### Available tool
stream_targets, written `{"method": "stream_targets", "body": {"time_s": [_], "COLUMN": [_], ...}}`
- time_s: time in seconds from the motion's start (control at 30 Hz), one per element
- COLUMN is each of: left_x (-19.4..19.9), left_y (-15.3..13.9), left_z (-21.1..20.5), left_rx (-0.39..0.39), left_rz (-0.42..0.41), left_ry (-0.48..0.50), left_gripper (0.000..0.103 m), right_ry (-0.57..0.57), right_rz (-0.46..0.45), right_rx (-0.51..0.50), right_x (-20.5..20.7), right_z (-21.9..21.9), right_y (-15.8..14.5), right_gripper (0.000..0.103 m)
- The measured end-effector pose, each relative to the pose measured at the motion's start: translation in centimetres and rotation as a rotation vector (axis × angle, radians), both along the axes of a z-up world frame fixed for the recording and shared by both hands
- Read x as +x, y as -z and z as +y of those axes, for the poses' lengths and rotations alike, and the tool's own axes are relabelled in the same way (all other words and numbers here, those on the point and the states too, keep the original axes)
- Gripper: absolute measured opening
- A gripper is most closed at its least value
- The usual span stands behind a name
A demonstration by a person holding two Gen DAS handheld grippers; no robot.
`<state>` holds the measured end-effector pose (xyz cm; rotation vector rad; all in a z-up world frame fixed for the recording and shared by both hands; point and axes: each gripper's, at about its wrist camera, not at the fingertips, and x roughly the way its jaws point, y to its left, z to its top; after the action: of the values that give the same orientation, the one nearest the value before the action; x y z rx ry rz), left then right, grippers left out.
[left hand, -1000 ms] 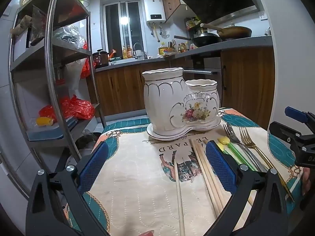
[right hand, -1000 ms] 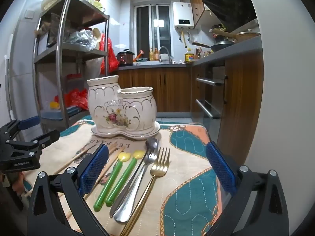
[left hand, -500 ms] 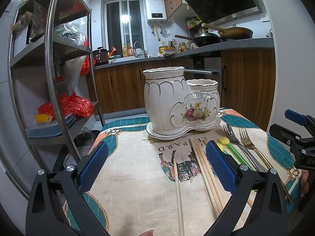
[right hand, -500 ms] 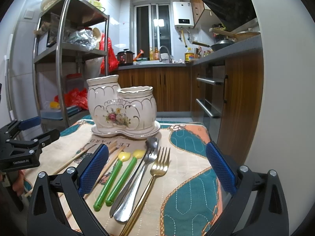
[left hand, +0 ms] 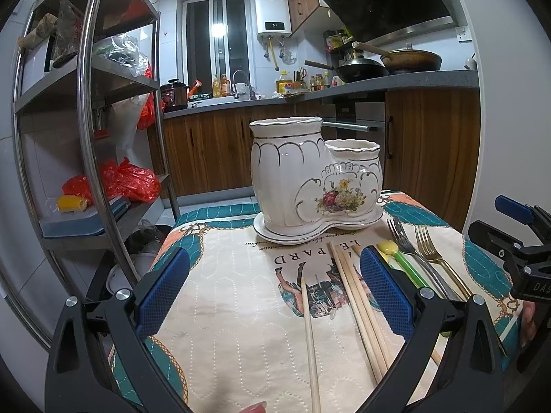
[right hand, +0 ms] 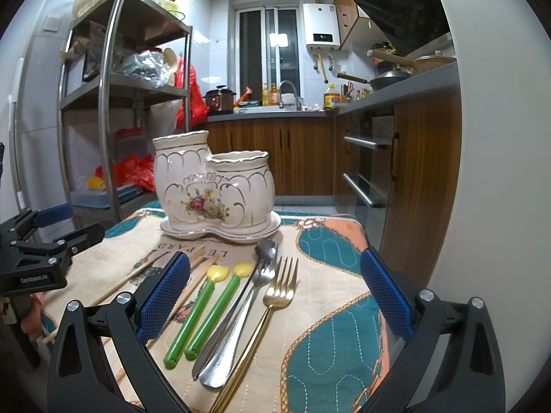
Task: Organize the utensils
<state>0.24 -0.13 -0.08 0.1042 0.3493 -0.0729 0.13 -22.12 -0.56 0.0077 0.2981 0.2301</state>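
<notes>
A white ceramic two-cup utensil holder [left hand: 310,186] with a flower print stands on its saucer at the far side of the table; it also shows in the right wrist view [right hand: 213,189]. Wooden chopsticks [left hand: 358,296] lie loose in front of it. To their right lie two green-handled yellow spoons [right hand: 206,313], a steel fork and spoon [right hand: 241,309], and a gold fork [right hand: 275,303]. My left gripper [left hand: 275,292] is open and empty above the chopsticks. My right gripper [right hand: 275,296] is open and empty above the forks and spoons.
A patterned cloth [right hand: 327,327] covers the small table. A metal shelf rack [left hand: 89,137] with red bags stands at the left. Wooden cabinets and an oven [right hand: 372,172] are behind and to the right, close to the table edge.
The left wrist view has shifted slightly, with the shelf rack sliding left. The utensils and the right gripper have not moved.
</notes>
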Motion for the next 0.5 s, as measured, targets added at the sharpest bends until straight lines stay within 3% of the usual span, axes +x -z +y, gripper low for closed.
{"method": "stream_targets", "body": {"time_s": [0.5], "left_x": [-0.02], "left_y": [0.0], "left_z": [-0.17], "left_rx": [-0.002], "left_rz": [0.0], "left_ry": [-0.001], "left_gripper": [0.098], "right_ry": [0.0], "right_rz": [-0.001], "right_rx": [-0.001], "right_x": [0.02], "right_z": [0.02], "right_y": [0.02], "right_gripper": [0.098]}}
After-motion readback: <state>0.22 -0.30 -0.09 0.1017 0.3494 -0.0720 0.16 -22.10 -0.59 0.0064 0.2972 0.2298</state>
